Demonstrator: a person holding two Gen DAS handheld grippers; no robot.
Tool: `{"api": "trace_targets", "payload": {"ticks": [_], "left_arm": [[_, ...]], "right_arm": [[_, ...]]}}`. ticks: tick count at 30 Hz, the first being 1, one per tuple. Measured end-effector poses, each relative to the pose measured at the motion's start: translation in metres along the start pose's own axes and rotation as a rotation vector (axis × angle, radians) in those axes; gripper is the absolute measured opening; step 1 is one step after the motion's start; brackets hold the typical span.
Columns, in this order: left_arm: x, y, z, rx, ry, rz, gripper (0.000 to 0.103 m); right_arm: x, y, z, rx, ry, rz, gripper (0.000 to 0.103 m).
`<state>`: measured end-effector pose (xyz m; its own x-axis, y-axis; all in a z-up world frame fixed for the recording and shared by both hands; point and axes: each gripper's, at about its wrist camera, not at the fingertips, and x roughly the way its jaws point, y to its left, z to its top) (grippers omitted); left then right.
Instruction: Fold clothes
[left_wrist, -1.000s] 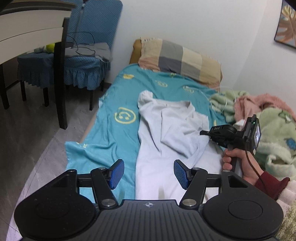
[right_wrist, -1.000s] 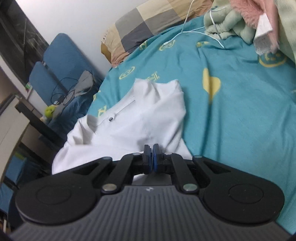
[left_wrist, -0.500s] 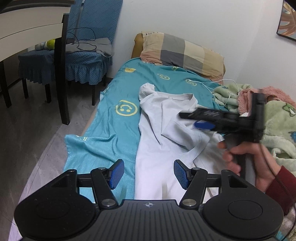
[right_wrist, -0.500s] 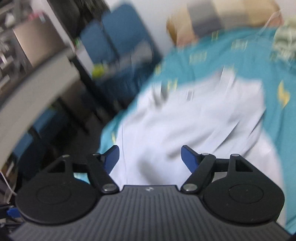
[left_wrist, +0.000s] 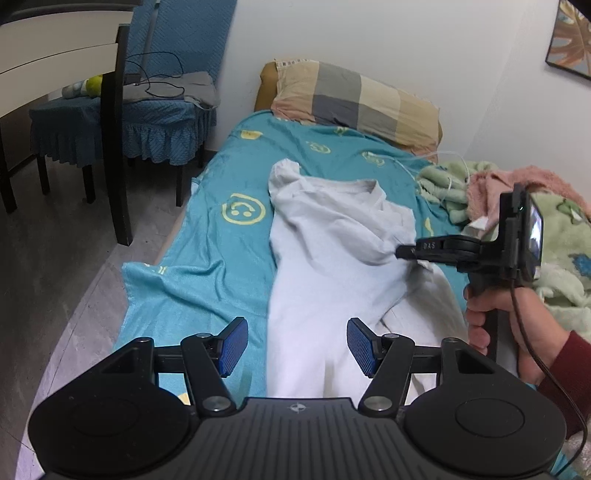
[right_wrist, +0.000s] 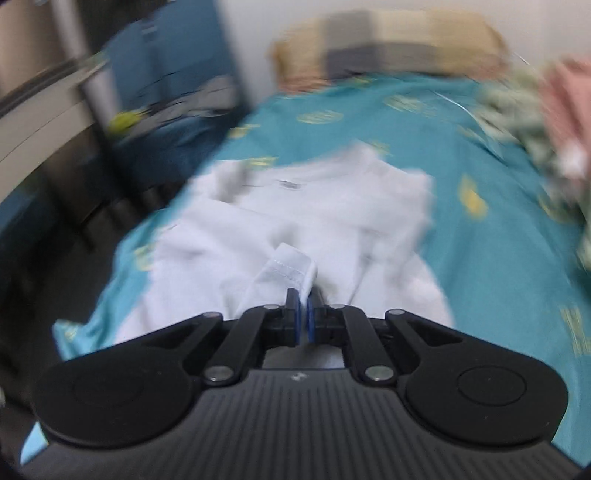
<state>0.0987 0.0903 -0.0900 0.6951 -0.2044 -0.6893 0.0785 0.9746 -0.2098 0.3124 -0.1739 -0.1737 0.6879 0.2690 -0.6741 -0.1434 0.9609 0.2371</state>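
Note:
A white T-shirt (left_wrist: 328, 254) lies crumpled lengthwise on the teal bedsheet (left_wrist: 218, 240), neck toward the pillow. My left gripper (left_wrist: 293, 345) hovers above the shirt's near end, its blue pads apart with nothing between them. My right gripper (right_wrist: 303, 317) is shut on a hemmed edge of the shirt (right_wrist: 290, 267), which sticks up from between the pads. From the left wrist view that right gripper (left_wrist: 400, 253) reaches in from the right, held by a hand (left_wrist: 506, 314), its tips at the shirt's right side. The right wrist view is blurred by motion.
A checked pillow (left_wrist: 354, 99) lies at the head of the bed. Green and pink blankets (left_wrist: 554, 229) are heaped on the right. A blue-covered chair (left_wrist: 122, 122) and a dark table leg (left_wrist: 116, 136) stand left of the bed on the grey floor.
My right gripper opened, rolled, then closed on the shirt's hemmed edge and lifted it a little. The left gripper has stayed where it was, still open.

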Motion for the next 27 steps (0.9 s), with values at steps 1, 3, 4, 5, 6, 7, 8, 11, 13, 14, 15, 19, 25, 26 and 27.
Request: {"api": "trace_targets", "payload": {"ticks": [1, 3, 4, 5, 6, 7, 8, 11, 13, 14, 15, 19, 25, 26, 27], "left_arm": [[0.002, -0.002, -0.001, 0.005, 0.008, 0.001, 0.062], [0.007, -0.004, -0.002, 0.017, 0.028, 0.004, 0.062], [0.009, -0.005, -0.003, 0.02, 0.036, 0.0, 0.062], [0.012, -0.006, -0.004, 0.023, 0.044, -0.005, 0.062], [0.013, -0.007, -0.004, 0.023, 0.051, -0.011, 0.062], [0.015, -0.007, -0.005, 0.023, 0.056, -0.015, 0.062], [0.016, -0.008, -0.005, 0.025, 0.06, -0.019, 0.062], [0.016, -0.01, -0.007, 0.04, 0.067, -0.018, 0.062], [0.014, -0.011, -0.009, 0.05, 0.07, -0.014, 0.062], [0.012, -0.012, -0.01, 0.05, 0.07, -0.011, 0.062], [0.009, -0.012, -0.011, 0.048, 0.071, -0.008, 0.063], [-0.002, -0.012, -0.017, 0.05, 0.08, 0.002, 0.071], [-0.004, -0.011, -0.027, 0.09, 0.186, 0.045, 0.072], [-0.007, -0.011, -0.028, 0.095, 0.206, 0.024, 0.072], [-0.01, -0.011, -0.031, 0.105, 0.229, 0.019, 0.072]], "right_arm": [[0.004, -0.01, -0.004, 0.04, 0.006, -0.024, 0.007], [0.01, -0.018, -0.011, 0.079, 0.001, -0.025, 0.006], [0.008, -0.019, -0.012, 0.093, -0.01, -0.016, 0.007], [0.006, -0.02, -0.012, 0.108, -0.019, -0.005, 0.008], [0.003, -0.019, -0.011, 0.125, -0.023, 0.009, 0.009], [-0.001, -0.019, -0.01, 0.142, -0.024, 0.022, 0.01], [-0.008, -0.019, -0.01, 0.15, -0.017, 0.026, 0.011], [-0.044, -0.013, -0.013, 0.134, -0.028, 0.026, 0.026], [-0.078, -0.008, -0.02, 0.115, -0.049, 0.042, 0.042], [-0.098, -0.005, -0.025, 0.11, -0.064, 0.049, 0.053], [-0.119, -0.002, -0.031, 0.105, -0.081, 0.051, 0.063], [-0.198, 0.007, -0.062, 0.097, -0.132, 0.086, 0.076], [-0.264, 0.003, -0.117, 0.101, -0.174, 0.138, 0.087], [-0.268, 0.0, -0.122, 0.113, -0.175, 0.136, 0.087], [-0.272, -0.003, -0.125, 0.13, -0.18, 0.133, 0.087]]}}
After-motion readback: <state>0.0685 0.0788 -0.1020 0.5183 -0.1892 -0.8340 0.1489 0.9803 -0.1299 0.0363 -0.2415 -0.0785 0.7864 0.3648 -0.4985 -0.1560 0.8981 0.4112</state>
